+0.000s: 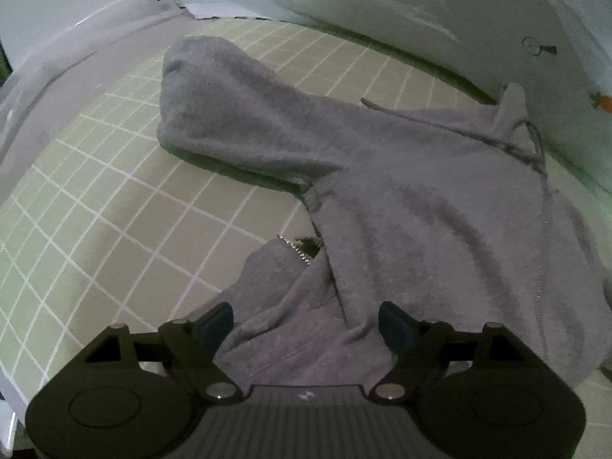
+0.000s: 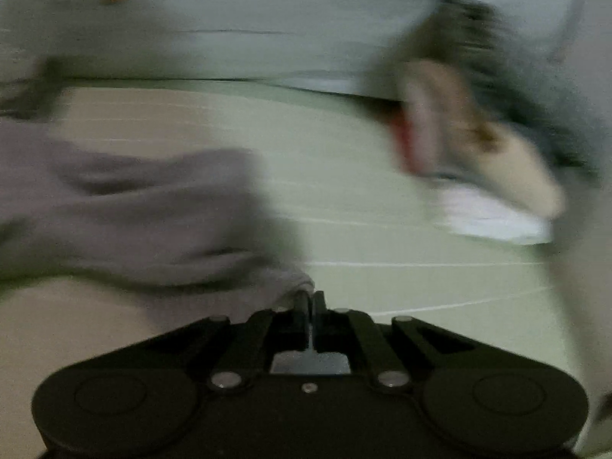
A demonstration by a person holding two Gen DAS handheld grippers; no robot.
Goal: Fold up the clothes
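One grey hoodie (image 1: 382, 191) lies spread on the green gridded worktop (image 1: 114, 199), a sleeve reaching toward ten o'clock and its zipper (image 1: 296, 248) showing at six o'clock. The left gripper (image 1: 306, 321) hovers over the hem, jaws spread wide with cloth below them but not pinched. In the blurred right wrist view, the right gripper (image 2: 309, 298) has its jaws pressed together, pinching a corner of the hoodie (image 2: 134, 210). A white sheet (image 1: 420, 19) rises behind at twelve o'clock.

A grey hoodie (image 1: 401, 199) lay spread on the green gridded mat (image 1: 114, 210), one sleeve stretched out; the left gripper (image 1: 306, 323) hung wide apart over its zipper edge.
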